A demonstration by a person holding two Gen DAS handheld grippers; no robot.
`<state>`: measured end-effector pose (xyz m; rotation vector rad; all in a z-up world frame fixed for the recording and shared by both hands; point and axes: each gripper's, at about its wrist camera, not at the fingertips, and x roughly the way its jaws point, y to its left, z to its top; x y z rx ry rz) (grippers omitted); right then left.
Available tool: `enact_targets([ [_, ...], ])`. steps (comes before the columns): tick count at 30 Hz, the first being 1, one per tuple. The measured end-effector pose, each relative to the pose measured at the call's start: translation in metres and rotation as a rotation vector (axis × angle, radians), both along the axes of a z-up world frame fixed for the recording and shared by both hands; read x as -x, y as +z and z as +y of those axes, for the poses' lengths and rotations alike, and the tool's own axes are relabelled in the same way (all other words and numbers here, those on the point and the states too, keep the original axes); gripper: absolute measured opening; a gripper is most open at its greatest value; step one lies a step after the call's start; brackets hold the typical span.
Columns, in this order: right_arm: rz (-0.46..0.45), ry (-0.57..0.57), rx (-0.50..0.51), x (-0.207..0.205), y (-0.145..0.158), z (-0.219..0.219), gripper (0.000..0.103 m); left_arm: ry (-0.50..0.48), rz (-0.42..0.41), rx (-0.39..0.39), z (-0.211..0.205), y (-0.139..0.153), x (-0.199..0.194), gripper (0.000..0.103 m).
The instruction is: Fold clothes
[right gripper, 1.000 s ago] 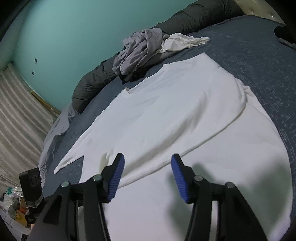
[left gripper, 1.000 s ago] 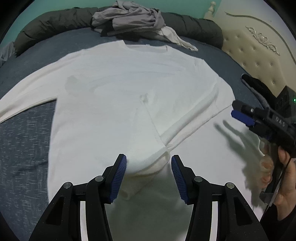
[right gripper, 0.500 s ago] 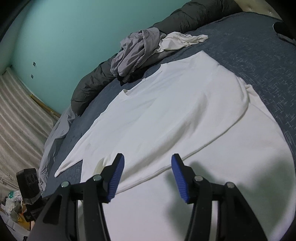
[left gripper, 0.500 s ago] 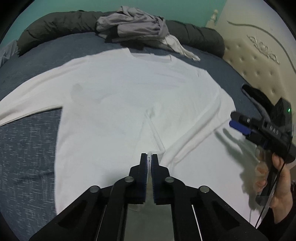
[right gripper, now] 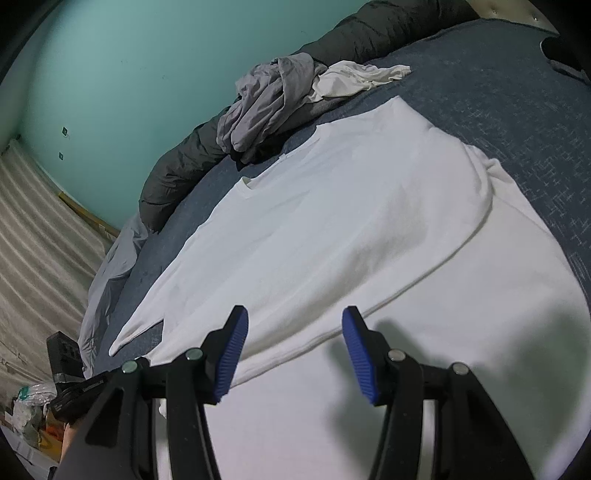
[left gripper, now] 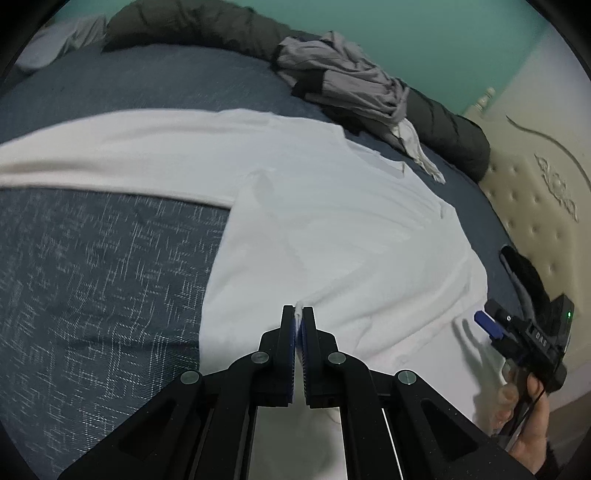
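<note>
A white long-sleeved shirt [left gripper: 332, 221] [right gripper: 351, 221] lies spread on the blue bedspread [left gripper: 92, 277]. One sleeve [left gripper: 110, 147] stretches out to the left. The other is folded across the body, and my left gripper [left gripper: 299, 314] is shut on its end; a bit of white cloth shows between the tips, with creases running out from the pinch. My right gripper [right gripper: 293, 317] hovers open over the folded sleeve near the shirt's lower edge, with nothing between its fingers. In the left wrist view it appears at the right [left gripper: 487, 326], held by a hand [left gripper: 532, 417].
A pile of grey and white clothes [left gripper: 343, 74] [right gripper: 266, 103] rests against a dark rolled duvet [left gripper: 207, 26] [right gripper: 177, 166] at the far side. The cream tufted headboard [left gripper: 535, 192] stands at the right, with a dark object [left gripper: 517, 266] before it. A teal wall [right gripper: 129, 74] is behind.
My left gripper closed on the sleeve end that lay between its jaws, then moved left with it and rolled. The right gripper has stayed where it was, open.
</note>
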<state>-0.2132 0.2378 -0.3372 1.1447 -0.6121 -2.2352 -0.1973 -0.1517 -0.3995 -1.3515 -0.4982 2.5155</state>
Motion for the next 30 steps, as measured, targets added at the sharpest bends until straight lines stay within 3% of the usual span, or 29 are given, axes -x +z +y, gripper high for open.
enact_targets([
  [5, -0.009, -0.006, 0.005, 0.001, -0.001, 0.004, 0.054, 0.042, -0.077, 0.031, -0.005, -0.019, 0.003, 0.006],
  [7, -0.008, -0.011, 0.009, 0.002, 0.000, 0.005, 0.054, 0.055, -0.068, 0.039, -0.006, -0.015, 0.000, 0.010],
  [9, -0.008, -0.015, 0.012, 0.002, 0.001, 0.006, 0.054, 0.046, -0.050, 0.044, -0.003, -0.008, -0.005, 0.030],
  [10, -0.007, -0.016, 0.013, 0.003, 0.001, 0.007, 0.054, 0.034, -0.040, 0.047, 0.000, -0.005, -0.007, 0.032],
  [15, -0.013, -0.023, 0.006, 0.007, 0.002, 0.011, 0.054, -0.112, -0.051, 0.094, 0.039, -0.013, -0.009, 0.032],
  [19, -0.007, -0.064, -0.010, 0.011, 0.009, 0.028, 0.054, -0.205, -0.055, 0.189, 0.069, -0.023, -0.012, 0.033],
  [22, -0.018, -0.133, -0.074, 0.015, 0.011, 0.045, 0.054, -0.215, -0.084, 0.186, 0.069, -0.033, -0.011, 0.033],
  [25, -0.058, -0.200, -0.077, 0.018, 0.008, 0.066, 0.054, -0.203, -0.103, 0.159, 0.065, -0.038, -0.009, 0.033],
  [30, -0.050, -0.228, -0.203, 0.025, 0.021, 0.094, 0.054, -0.217, -0.101, 0.179, 0.070, -0.038, -0.006, 0.033],
])
